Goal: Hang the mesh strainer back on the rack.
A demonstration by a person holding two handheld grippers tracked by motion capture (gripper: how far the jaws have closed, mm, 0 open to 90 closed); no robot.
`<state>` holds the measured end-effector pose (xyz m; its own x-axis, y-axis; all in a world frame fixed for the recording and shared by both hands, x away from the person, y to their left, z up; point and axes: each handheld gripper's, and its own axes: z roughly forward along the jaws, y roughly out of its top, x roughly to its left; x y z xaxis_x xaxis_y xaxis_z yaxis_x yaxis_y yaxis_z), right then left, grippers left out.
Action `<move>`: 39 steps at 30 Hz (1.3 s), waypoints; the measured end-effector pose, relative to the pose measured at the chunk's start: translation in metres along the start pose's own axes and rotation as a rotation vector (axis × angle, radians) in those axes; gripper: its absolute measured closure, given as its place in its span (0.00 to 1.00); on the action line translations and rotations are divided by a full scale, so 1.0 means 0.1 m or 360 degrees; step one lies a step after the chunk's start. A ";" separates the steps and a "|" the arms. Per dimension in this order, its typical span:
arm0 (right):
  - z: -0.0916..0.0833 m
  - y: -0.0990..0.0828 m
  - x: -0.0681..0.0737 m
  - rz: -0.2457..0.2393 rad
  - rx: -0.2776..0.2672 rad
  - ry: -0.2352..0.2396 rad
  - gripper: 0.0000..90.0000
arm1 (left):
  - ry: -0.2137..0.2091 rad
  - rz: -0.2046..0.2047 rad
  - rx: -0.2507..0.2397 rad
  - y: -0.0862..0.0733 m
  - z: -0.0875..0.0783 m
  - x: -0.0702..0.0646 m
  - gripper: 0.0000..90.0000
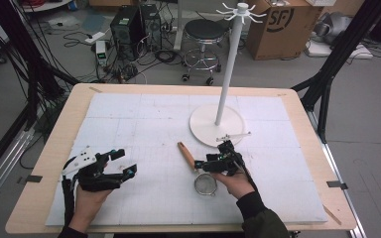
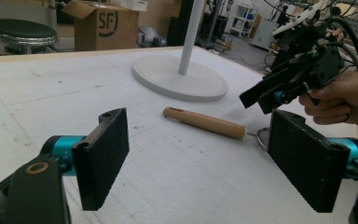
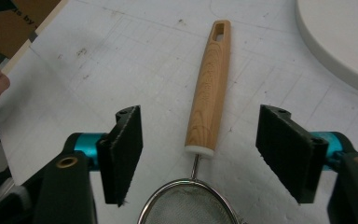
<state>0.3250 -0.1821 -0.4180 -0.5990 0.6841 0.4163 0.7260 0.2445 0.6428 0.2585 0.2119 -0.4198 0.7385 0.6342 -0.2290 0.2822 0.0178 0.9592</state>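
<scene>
Right claw [image 3: 200, 154] over a strainer [image 3: 208, 93] on the desk [image 1: 129, 119].
Its jaws stood apart astride the wooden handle, not touching it; the left claw [image 2: 205, 158] gaped, holding nothing.

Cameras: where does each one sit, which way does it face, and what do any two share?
High view: above the person's side, looking forward and down on the table; both hands, left gripper, right gripper.
Left gripper view: rides the left gripper, looking across the table at the strainer and stand; own jaws open.
Right gripper view: rides the right gripper, looking down; jaws either side of the handle.
Shared: strainer in all three.
</scene>
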 end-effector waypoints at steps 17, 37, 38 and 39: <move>0.23 0.12 0.00 0.0114 0.0193 0.0009 0.51 | 0.0008 0.0009 0.0011 -0.01 0.00 -0.01 0.24; 0.38 0.15 0.05 0.0052 0.0273 -0.0047 0.58 | 0.0007 0.0013 0.0006 -0.01 0.01 -0.02 0.25; 0.39 0.15 0.06 0.0049 0.0278 -0.0053 0.58 | 0.0007 0.0013 0.0007 -0.01 0.01 -0.02 0.25; 0.39 0.15 0.06 0.0042 0.0282 -0.0055 0.59 | 0.0006 0.0013 0.0006 -0.01 0.01 -0.02 0.25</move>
<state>0.3452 -0.1472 -0.4314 -0.5691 0.7144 0.4073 0.7914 0.3414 0.5070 0.2570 0.2100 -0.4205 0.7386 0.6372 -0.2203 0.2784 0.0095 0.9604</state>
